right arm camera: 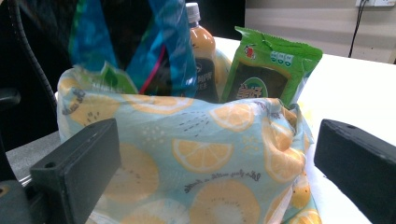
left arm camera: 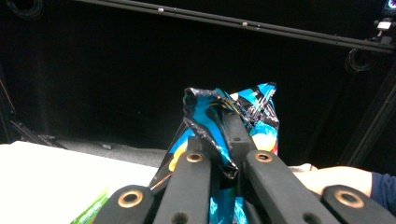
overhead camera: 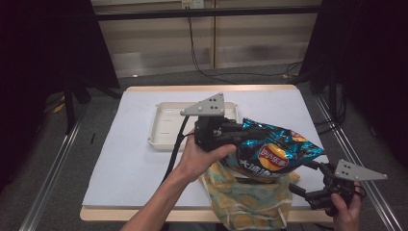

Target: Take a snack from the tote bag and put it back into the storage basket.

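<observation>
1. The left gripper (overhead camera: 235, 132) pinches the top of the chip bag (overhead camera: 272, 154) and holds it over the cloth bag (overhead camera: 250, 202).
2. The right gripper (overhead camera: 315, 185), at 3 o'clock of the cloth bag, has its jaws spread wide.
3. A bottle (right arm camera: 201, 56) and a green packet (right arm camera: 261, 70) stick out of the cloth bag.

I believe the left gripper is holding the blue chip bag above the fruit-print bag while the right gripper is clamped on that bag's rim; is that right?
Not quite. The right gripper is open, its jaws standing apart on either side of the fruit-print bag, as the right gripper view shows. The left gripper does hold the blue chip bag above it.
</observation>
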A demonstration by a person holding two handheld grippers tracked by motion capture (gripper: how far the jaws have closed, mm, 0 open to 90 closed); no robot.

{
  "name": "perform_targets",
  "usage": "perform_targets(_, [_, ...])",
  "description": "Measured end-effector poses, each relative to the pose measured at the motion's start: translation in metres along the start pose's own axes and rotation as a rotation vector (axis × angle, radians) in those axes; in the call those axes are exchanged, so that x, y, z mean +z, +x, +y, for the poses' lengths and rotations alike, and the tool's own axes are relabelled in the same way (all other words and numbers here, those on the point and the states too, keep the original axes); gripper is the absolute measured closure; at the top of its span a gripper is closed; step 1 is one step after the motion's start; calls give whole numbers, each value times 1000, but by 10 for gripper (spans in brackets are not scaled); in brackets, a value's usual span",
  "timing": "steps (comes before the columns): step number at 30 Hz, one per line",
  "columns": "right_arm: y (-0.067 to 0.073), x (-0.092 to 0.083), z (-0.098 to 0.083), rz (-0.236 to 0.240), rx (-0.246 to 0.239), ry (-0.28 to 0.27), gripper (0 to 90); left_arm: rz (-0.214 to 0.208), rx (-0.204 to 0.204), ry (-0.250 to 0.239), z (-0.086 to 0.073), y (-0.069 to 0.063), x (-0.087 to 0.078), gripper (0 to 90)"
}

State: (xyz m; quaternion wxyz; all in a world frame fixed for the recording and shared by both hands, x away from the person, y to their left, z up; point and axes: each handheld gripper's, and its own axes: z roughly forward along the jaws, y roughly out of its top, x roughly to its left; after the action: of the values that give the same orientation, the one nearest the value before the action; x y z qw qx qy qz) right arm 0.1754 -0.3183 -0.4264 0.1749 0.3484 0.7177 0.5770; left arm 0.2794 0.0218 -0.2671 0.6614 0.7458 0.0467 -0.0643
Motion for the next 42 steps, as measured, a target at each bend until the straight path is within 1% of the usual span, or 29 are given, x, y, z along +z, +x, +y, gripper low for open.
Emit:
perform_targets(3, [0,0,0,-4,3,1,3,3,3,-10,2,-1,-8,900])
perform_targets(4, [0,0,0,3,4,-4,3,3,3,-10,2,-1,-8,900])
perform_targets(5, [0,0,0,3,4,-4,3,14,-3,-7,2,-1,-11,900])
perform_targets(6, [0,0,0,1,6,-6,4,17,-4,-7,2,-2,-14,900])
perform_targets(7, [0,0,0,-5,5,-7,4,31,-2,-9,2,-1,-19,899])
perform_targets(10, [0,1,0,-18,4,0,10,45,-9,-28,5,1,-30,900])
perform_targets(11, [0,2,-1,-21,-6,3,12,55,-11,-34,7,1,-33,900])
perform_targets(13, [2,2,0,-28,-8,5,17,62,-5,-31,8,2,-37,899])
perform_targets(14, [2,2,0,-28,-8,5,17,65,-3,-40,9,3,-40,899])
perform_targets(15, [3,3,0,-30,-13,2,18,74,-1,-41,10,4,-44,899])
perform_targets(16, [3,3,-1,-38,-15,-3,20,85,-9,-46,12,7,-50,899])
perform_targets(18, [2,2,-1,-34,-13,-1,20,103,-11,-46,13,9,-55,899])
perform_targets(20, [2,2,-1,-34,-13,-2,19,107,-12,-49,13,11,-58,898])
perform_targets(21, [1,2,-1,-20,-2,-3,12,123,-19,-55,13,14,-63,899])
perform_targets(22, [1,2,-1,-20,-2,-3,12,123,-19,-55,13,14,-63,899])
perform_targets(23, [1,1,0,-11,0,-6,9,133,-22,-64,13,16,-68,898])
perform_targets(25, [1,1,0,-9,0,-5,7,141,-25,-59,13,18,-72,899])
perform_targets(27, [1,0,0,17,-1,-18,0,164,-24,-53,14,21,-78,898])
perform_targets(28, [0,0,0,20,5,-22,0,167,-31,-61,14,22,-81,899])
perform_targets(30, [-1,-1,0,45,14,-30,0,179,-29,-69,15,24,-89,899])
perform_targets(32, [-1,0,0,24,6,-20,0,192,-28,-76,16,25,-96,899])
perform_targets(34, [0,0,-1,25,1,-12,1,206,-40,-88,17,26,-102,899])
perform_targets(35, [0,1,-1,21,1,-12,2,215,-35,-85,18,27,-106,898])
perform_targets(36, [0,1,-1,17,-3,-12,5,215,-42,-92,18,29,-109,899])
perform_targets(37, [1,1,0,14,-5,-13,5,232,-45,-104,20,30,-115,898])
perform_targets(38, [1,1,0,14,-5,-13,5,232,-45,-104,20,30,-115,898])
perform_targets(39, [1,0,0,13,-5,-13,5,238,-42,-110,21,29,-119,898])
perform_targets(40, [1,0,-1,10,-4,-11,6,242,-30,-106,22,29,-122,898])
perform_targets(42, [0,1,-1,5,-5,-9,7,253,-46,-129,24,30,-129,898])
